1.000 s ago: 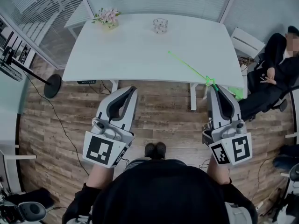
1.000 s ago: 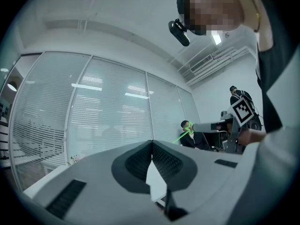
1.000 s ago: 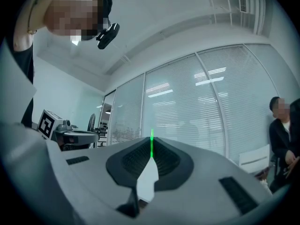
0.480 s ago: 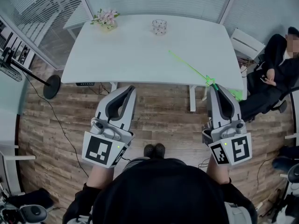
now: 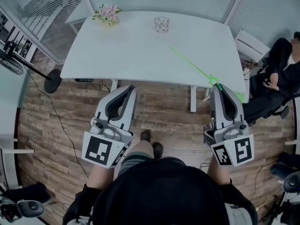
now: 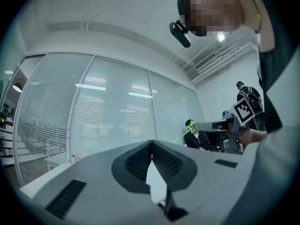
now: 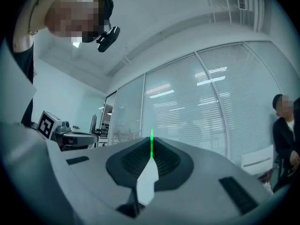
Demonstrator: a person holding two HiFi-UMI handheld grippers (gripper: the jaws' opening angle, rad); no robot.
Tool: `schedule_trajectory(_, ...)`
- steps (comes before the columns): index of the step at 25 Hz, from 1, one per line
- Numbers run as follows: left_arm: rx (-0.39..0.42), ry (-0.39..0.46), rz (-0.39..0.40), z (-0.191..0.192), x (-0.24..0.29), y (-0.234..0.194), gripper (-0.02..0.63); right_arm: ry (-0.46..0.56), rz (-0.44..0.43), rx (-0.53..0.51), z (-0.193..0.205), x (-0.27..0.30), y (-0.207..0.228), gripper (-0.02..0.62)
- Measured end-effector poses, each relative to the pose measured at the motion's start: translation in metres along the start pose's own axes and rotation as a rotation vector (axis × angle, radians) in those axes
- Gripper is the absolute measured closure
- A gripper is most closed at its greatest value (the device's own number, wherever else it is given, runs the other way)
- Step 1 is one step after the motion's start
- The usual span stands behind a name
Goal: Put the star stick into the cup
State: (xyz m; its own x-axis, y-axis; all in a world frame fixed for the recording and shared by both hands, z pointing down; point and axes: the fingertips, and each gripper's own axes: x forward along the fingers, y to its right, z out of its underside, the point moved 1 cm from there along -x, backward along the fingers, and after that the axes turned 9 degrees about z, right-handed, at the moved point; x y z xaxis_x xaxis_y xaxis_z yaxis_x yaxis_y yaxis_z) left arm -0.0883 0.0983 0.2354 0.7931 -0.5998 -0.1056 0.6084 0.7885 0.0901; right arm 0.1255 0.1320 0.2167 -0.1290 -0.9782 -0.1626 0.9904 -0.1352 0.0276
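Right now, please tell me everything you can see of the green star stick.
The star stick is a very thin, bright green rod, plastic by its look, with a small outlined star at one end. The right gripper is shut on it just by the star; nothing else seems to touch it. The rod slants away over the white table, its plain tip pointing roughly towards the cup, well short of it.
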Motion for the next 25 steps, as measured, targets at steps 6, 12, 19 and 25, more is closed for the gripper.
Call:
schedule_trajectory(6,0.022,-0.016,-0.017,0.010,0.005,-0.014,0.592,0.016,0.000,0.010,0.003,0.012,0.005,0.577)
schedule_trajectory(12,0.024,-0.009,0.006,0.016,0.030,-0.033,0.592,0.001,0.022,0.007,0.013,0.038,0.015,0.577)
schedule_trajectory(19,0.041,0.005,0.046,0.024,0.078,-0.069,0.592,0.005,0.052,0.006,0.021,0.087,0.035,0.577)
schedule_trajectory(25,0.023,0.005,0.085,0.035,0.113,-0.109,0.592,0.009,0.073,0.005,0.028,0.136,0.042,0.577)
